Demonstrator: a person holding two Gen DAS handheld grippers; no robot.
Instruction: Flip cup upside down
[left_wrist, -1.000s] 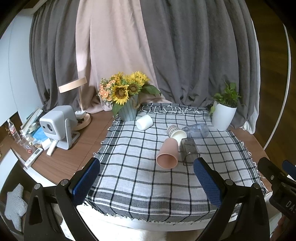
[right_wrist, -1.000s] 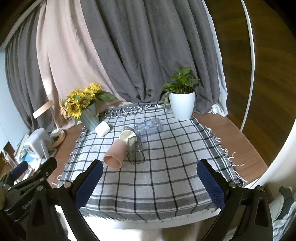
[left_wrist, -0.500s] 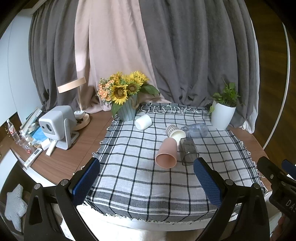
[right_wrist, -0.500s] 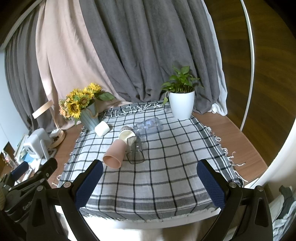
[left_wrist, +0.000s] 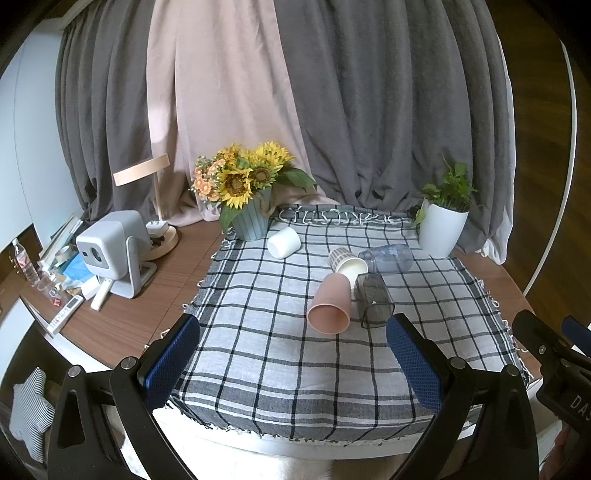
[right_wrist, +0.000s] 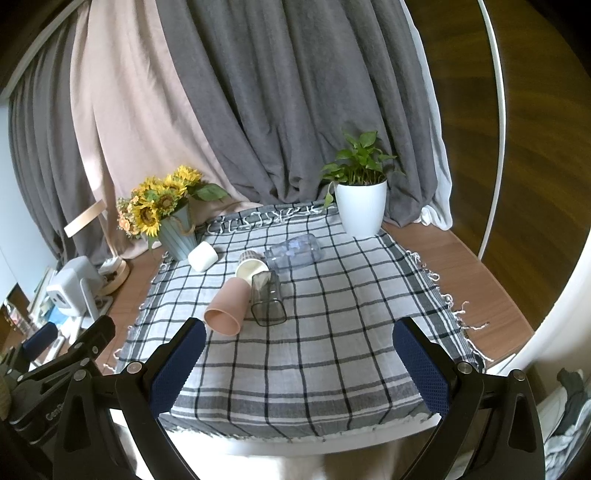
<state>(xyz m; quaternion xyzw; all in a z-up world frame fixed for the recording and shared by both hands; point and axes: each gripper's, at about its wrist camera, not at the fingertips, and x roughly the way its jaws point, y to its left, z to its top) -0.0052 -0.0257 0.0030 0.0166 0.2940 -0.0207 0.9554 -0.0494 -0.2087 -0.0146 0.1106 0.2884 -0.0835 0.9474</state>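
Blue mesh pads line both tools, and both stand spread wide with nothing between the jaws: left tool (left_wrist: 291, 354) and right tool (right_wrist: 297, 360) are released, held back at the near edge of the table (right_wrist: 491, 273), apart from every cup.

Ahead of each tool lies the checked cloth (right_wrist: 332, 332), bare for some way. Further ahead, near the cloth's middle, a cluster of cups lies on its side:
- pink cup (left_wrist: 330, 304), mouth toward the tools, nearest of all;
- smoky clear square cup (left_wrist: 373, 300), just beside the pink one on its right, apparently touching;
- striped paper cup (left_wrist: 346, 261), behind these two, mouth toward the tools;
- clear bottle-like vessel (left_wrist: 388, 257), to the right of the paper cup.

Ahead and left, apart from the cluster, a white cup (left_wrist: 283, 242) also lies tipped. Farthest stand the sunflower vase (left_wrist: 251, 218) and the potted plant (left_wrist: 443, 229), before curtains.

Finding: no cup is inverted; none is gripped. Which cup is intended cannot be told. Approach, grasp, turn-over and set-down all remain, in my judgement.
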